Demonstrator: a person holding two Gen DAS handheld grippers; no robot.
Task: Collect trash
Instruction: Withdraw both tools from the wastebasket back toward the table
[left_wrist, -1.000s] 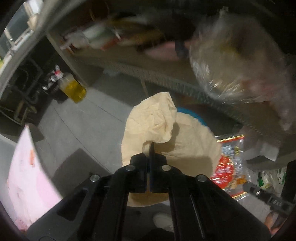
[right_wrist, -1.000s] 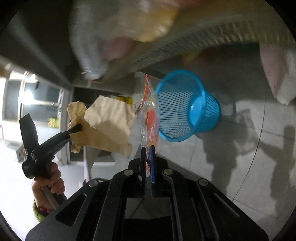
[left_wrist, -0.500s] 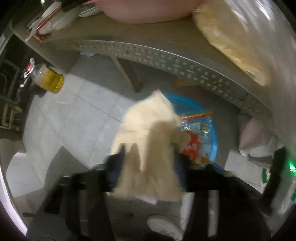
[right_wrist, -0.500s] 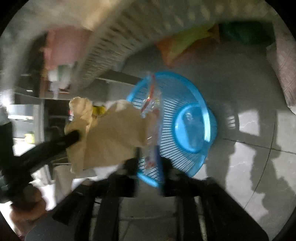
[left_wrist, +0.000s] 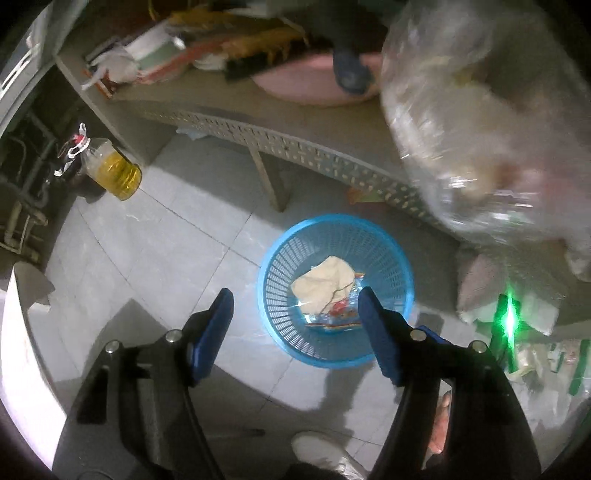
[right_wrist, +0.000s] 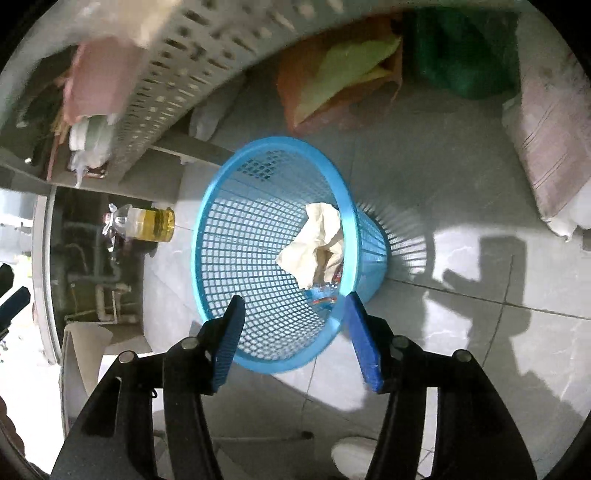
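Observation:
A blue mesh trash basket (left_wrist: 280, 258) stands on the tiled floor below both grippers; it also shows in the right wrist view (right_wrist: 236, 229). Inside it lie a crumpled beige paper (left_wrist: 325, 282), seen too in the right wrist view (right_wrist: 314, 243), and a clear snack wrapper with red print (left_wrist: 334, 314), partly visible in the right wrist view (right_wrist: 325, 299). My left gripper (left_wrist: 295, 306) is open and empty above the basket. My right gripper (right_wrist: 293, 314) is open and empty above the basket's near rim.
A perforated grey table (left_wrist: 288, 144) with clutter and a pink basin (left_wrist: 314, 85) stands behind the basket. A bottle of yellow liquid (left_wrist: 110, 170) stands on the floor at left. A large clear plastic bag (left_wrist: 480, 122) hangs at right. Bags (right_wrist: 343, 74) lie under the table.
Both grippers have opened above the basket. The beige paper left the left gripper and the snack wrapper left the right gripper; both now lie in the basket.

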